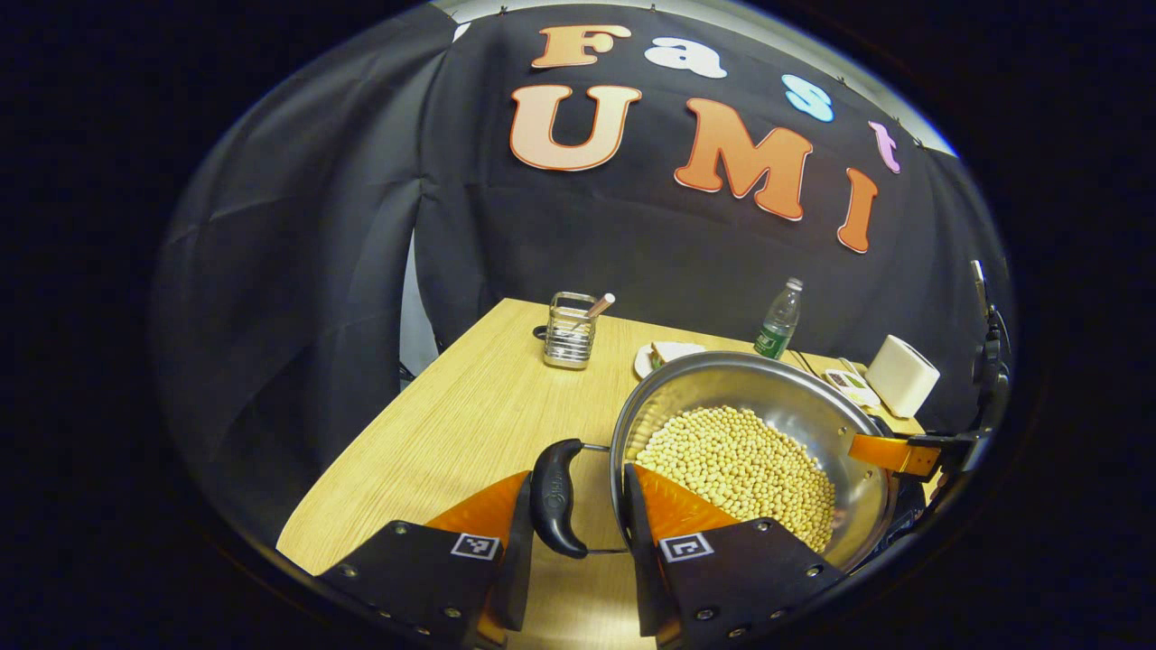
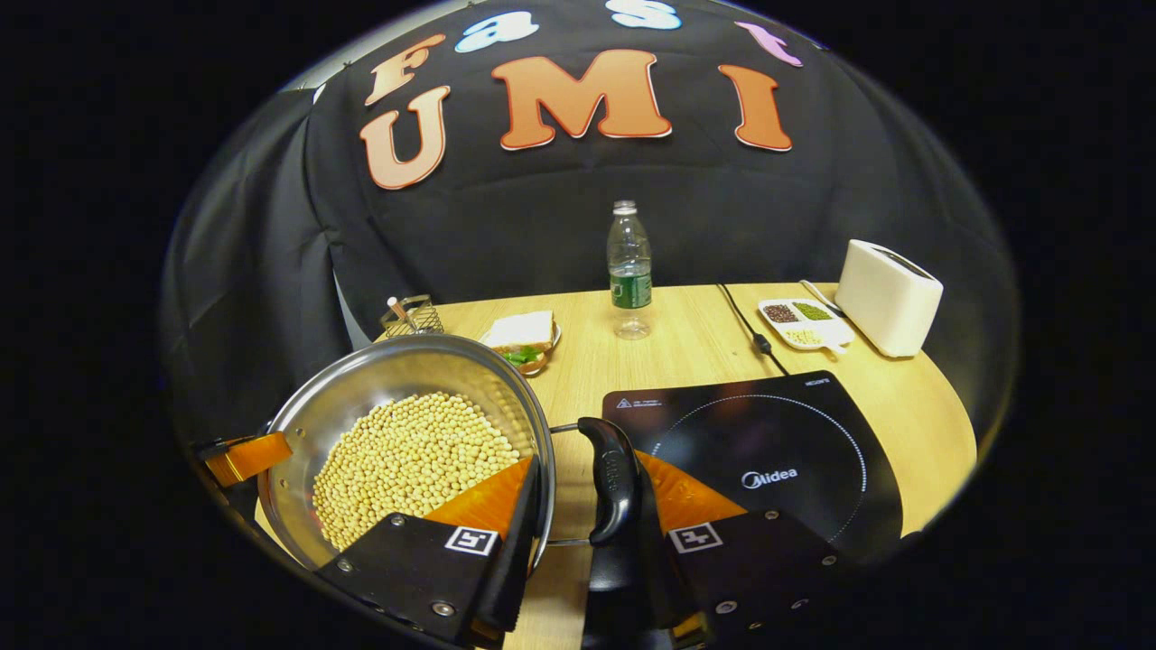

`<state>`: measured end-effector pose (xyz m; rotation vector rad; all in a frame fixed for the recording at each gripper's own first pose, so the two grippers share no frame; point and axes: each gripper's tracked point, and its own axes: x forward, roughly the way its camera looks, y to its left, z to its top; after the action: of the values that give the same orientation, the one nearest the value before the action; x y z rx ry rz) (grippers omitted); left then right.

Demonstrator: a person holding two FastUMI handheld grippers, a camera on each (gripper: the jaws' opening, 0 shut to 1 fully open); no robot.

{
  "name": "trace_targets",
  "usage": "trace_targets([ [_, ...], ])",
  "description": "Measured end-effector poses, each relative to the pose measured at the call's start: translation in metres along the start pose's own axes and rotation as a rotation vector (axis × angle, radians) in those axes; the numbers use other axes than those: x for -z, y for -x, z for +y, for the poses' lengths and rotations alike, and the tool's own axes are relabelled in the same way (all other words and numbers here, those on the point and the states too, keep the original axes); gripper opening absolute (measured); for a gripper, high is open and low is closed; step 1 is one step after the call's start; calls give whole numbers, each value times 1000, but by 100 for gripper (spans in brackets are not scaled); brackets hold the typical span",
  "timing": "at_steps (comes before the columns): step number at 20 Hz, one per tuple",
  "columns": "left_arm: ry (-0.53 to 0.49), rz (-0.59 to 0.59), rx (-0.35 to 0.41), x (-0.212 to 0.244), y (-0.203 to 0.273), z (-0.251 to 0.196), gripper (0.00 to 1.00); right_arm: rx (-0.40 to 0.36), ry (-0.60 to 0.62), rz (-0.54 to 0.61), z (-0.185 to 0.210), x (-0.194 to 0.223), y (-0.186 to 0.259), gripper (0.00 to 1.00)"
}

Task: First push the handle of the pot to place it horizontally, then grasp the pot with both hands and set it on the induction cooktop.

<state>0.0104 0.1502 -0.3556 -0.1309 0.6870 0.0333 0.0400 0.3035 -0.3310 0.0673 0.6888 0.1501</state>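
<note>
Pot: round steel pot of yellow beans, left of black induction cooktop.
Left gripper: spread around black handle.
Right gripper: spread around black handle.
Far desk: clear plastic bottle.

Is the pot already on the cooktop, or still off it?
Off. The pot sits left of the cooktop, bare wood between them.

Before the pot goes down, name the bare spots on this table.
The induction cooktop has nothing on its glass. Bare wood runs between the wire holder and the pot, toward the near left edge. The back right is crowded: bottle, cable, divided dish, toaster.
</note>
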Motion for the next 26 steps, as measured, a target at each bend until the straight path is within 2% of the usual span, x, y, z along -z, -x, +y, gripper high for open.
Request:
trace_targets([
  [16, -85, -2, 88, -10, 16, -111, 49, 64, -95, -57, -105, -16, 40, 55],
  [17, -96, -1, 95, -11, 17, -118, 49, 70, -104, -59, -112, -16, 42, 51],
  [18, -103, 0, 102, -11, 16, -127, 49, 76, -110, -61, -120, -16, 44, 55],
  [26, -119, 45, 165, 5, 11, -183, 49, 123, -150, -61, -180, -10, 59, 54],
])
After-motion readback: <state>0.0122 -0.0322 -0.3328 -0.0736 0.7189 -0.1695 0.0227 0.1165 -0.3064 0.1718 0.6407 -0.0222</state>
